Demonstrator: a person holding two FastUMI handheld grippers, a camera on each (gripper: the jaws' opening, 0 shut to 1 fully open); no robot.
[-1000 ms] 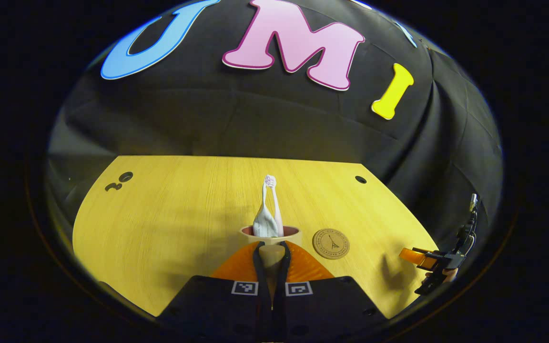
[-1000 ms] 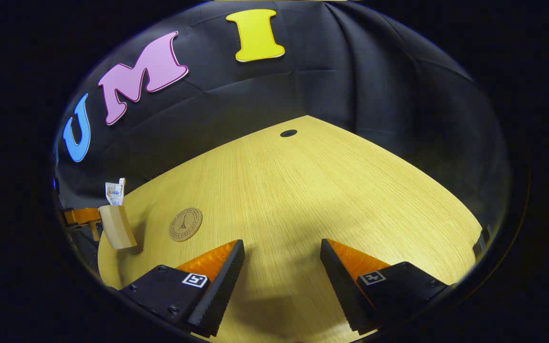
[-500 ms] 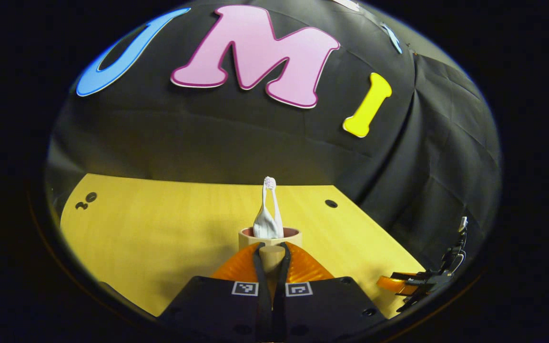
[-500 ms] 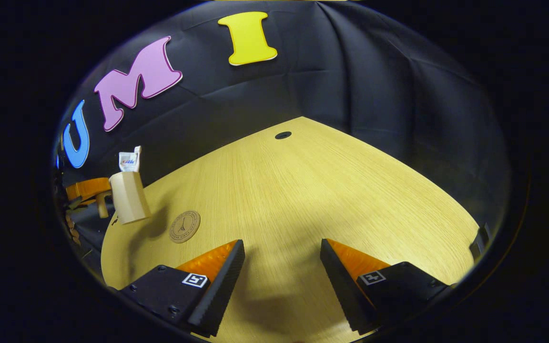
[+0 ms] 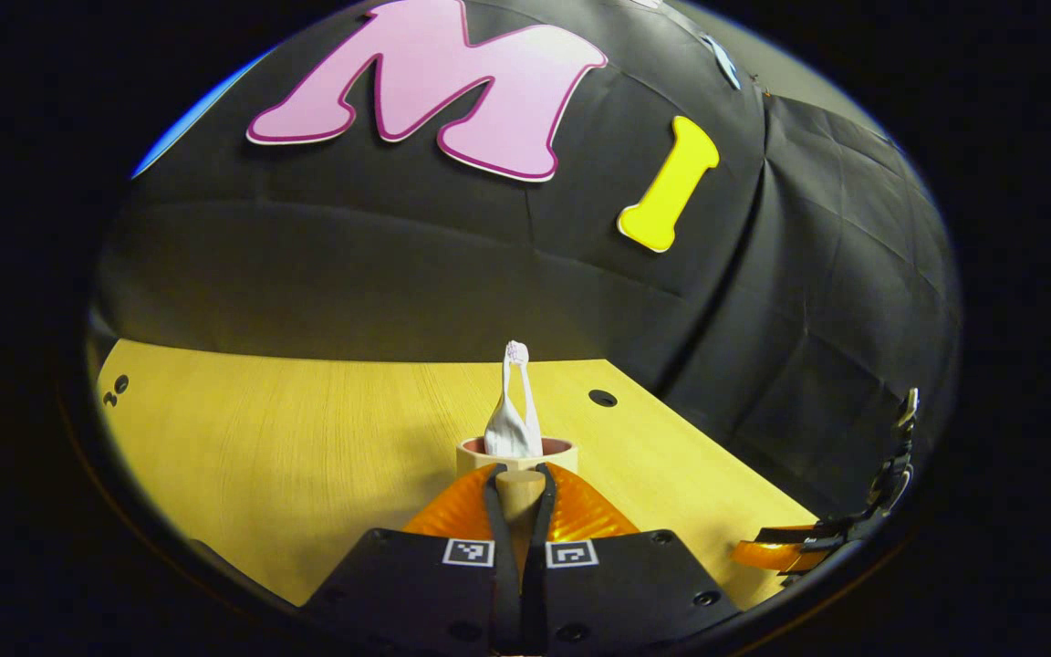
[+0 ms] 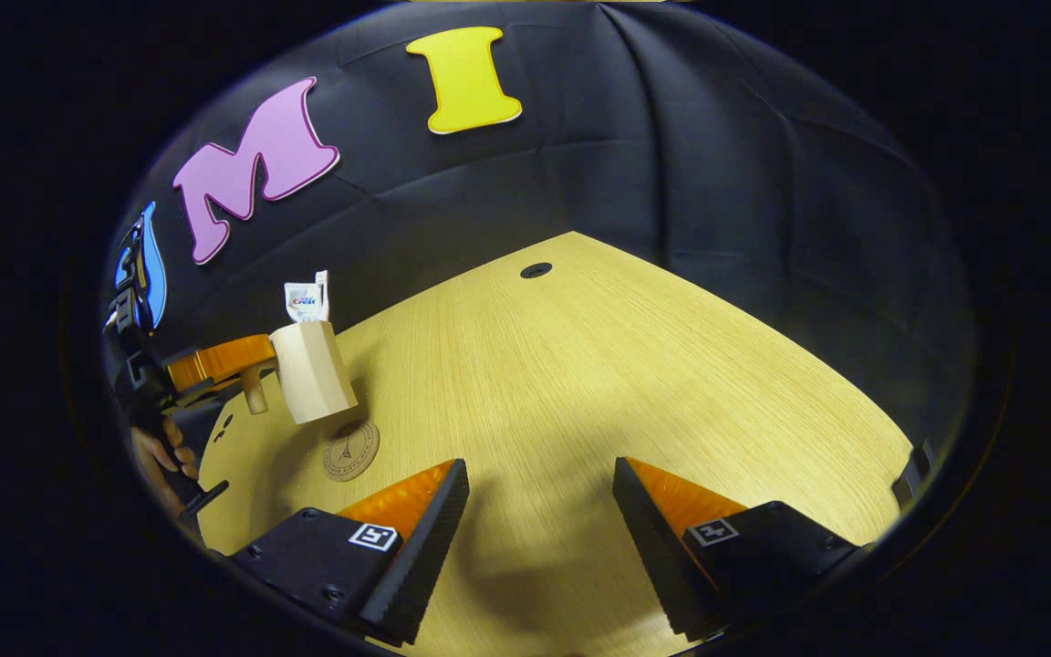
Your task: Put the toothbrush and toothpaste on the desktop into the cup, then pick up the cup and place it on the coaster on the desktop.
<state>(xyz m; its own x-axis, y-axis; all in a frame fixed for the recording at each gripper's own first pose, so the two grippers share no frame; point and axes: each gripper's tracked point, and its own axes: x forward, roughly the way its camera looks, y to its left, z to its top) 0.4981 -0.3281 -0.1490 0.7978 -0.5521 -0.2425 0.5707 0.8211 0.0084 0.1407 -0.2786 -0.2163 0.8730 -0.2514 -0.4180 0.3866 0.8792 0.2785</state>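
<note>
My left gripper is shut on the handle of the beige cup and holds it off the desk. A white toothpaste tube and a toothbrush stand up out of the cup. In the right gripper view the cup hangs tilted in the air just above the round brown coaster, with the toothpaste sticking out on top and the left gripper's orange fingers behind it. My right gripper stands open over bare desk, nothing between its fingers.
The wooden desk has a cable hole near its far edge. A hand holds the left gripper at the desk's left side. The right gripper's orange finger shows low right in the left gripper view.
The left gripper has lifted the cup off the desk and carried it toward the coaster, and it now hangs over it. The right gripper has stayed open in place.
</note>
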